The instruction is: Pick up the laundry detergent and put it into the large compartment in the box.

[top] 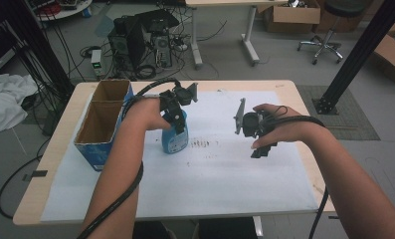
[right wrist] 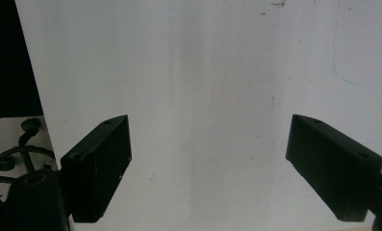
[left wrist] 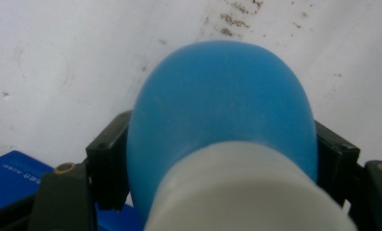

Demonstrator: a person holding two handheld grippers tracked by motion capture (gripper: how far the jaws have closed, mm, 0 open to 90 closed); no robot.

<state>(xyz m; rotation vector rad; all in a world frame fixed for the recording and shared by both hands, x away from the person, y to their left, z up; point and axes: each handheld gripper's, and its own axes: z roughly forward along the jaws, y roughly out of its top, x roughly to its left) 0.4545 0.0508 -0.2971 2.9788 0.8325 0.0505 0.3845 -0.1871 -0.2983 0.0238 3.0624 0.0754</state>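
A workshop floor with a computer tower, loose cables and cardboard boxes lies beyond a pale wooden table [top: 294, 94] covered by a white sheet [top: 220, 179] that carries faint brown marks near its middle.

The left gripper [top: 177, 117] is closed round a blue bottle [top: 175, 139]; in the left gripper view its jaws press the blue shoulder [left wrist: 222, 110] on both sides, just below a blurred white cap [left wrist: 241, 192]. The bottle stands on the sheet at left of centre, just right of a blue-sided open carton [top: 103, 124] with two compartments, which sits at the table's left edge. Whether bottle and carton touch I cannot tell.

The right gripper [top: 257, 134] hangs over the sheet at right of centre, well apart from the bottle. Its jaws stand wide with nothing between them, and the right gripper view looks through them onto bare sheet [right wrist: 208, 96].

The bottle's long axis runs close to upright, base on the sheet and cap up towards the left hand; from above it seems to lean slightly, though that may be the camera's angle.

The grip sits high, on a rounded, smooth-looking shoulder. If the bottle is lifted or swung, the jaws could slide up toward the cap, and the body might pivot and drop. A sideways pull could tip it against the carton.
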